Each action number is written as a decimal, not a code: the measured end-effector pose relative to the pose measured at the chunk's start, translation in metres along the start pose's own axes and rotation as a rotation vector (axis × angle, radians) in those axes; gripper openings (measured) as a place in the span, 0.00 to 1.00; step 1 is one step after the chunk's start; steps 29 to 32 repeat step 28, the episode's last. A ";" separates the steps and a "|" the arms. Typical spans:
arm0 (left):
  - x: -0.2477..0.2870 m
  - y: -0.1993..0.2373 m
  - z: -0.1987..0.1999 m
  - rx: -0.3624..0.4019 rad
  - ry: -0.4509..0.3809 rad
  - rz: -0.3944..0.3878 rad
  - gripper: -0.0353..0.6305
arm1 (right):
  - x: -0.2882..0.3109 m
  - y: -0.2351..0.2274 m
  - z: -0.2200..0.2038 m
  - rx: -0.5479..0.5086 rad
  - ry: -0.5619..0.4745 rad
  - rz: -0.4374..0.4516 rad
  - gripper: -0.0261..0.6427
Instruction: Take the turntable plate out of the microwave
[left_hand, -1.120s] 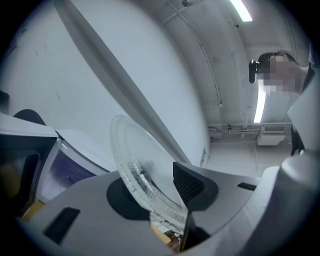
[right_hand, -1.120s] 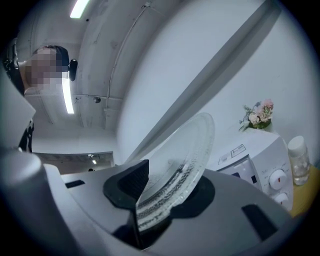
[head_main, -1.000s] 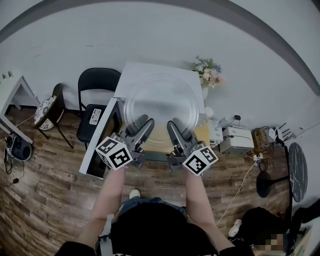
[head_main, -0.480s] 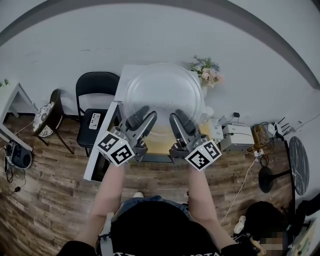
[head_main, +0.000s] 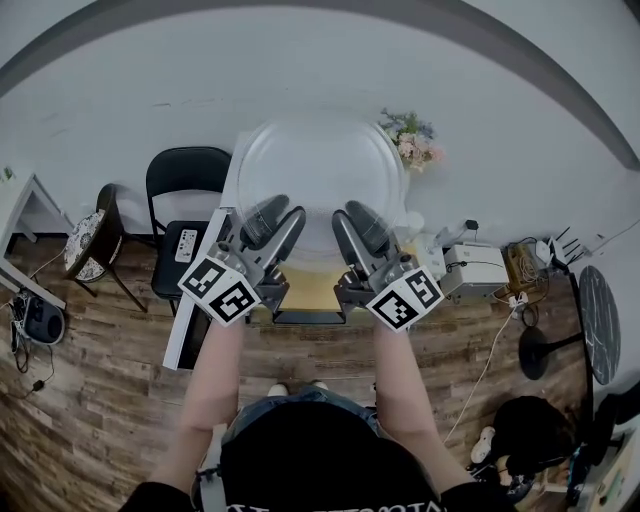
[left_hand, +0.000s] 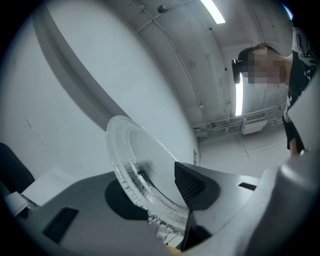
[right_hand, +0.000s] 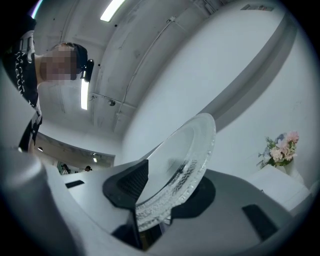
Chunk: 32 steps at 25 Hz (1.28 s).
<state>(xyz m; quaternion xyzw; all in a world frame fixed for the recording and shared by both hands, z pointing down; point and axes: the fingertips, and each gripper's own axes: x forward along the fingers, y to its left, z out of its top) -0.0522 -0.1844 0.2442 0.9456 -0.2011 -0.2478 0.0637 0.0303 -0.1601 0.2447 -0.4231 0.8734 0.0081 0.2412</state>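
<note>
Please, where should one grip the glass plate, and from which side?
The plate: grip its near rim at two spots apart, coming from the person's side. It is a wide, thin disc, so only the edge fits between jaws.

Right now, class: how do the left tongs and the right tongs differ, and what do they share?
The left tongs grip the glass plate at its near-left rim; the right tongs grip its near-right rim. In the head view the left tongs slant rightward, the right tongs leftward. The left tongs' jaws have just been opening slightly, with the rim between them. Shared: both hold the plate aloft.
</note>
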 end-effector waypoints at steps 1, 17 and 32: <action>0.004 0.000 0.003 0.007 -0.006 -0.003 0.28 | 0.002 -0.002 0.004 -0.004 -0.003 0.005 0.25; 0.017 -0.005 0.016 0.048 -0.061 -0.031 0.28 | 0.008 -0.003 0.023 -0.078 -0.037 0.041 0.25; 0.009 -0.011 0.022 0.055 -0.078 -0.042 0.28 | 0.006 0.010 0.025 -0.100 -0.048 0.047 0.25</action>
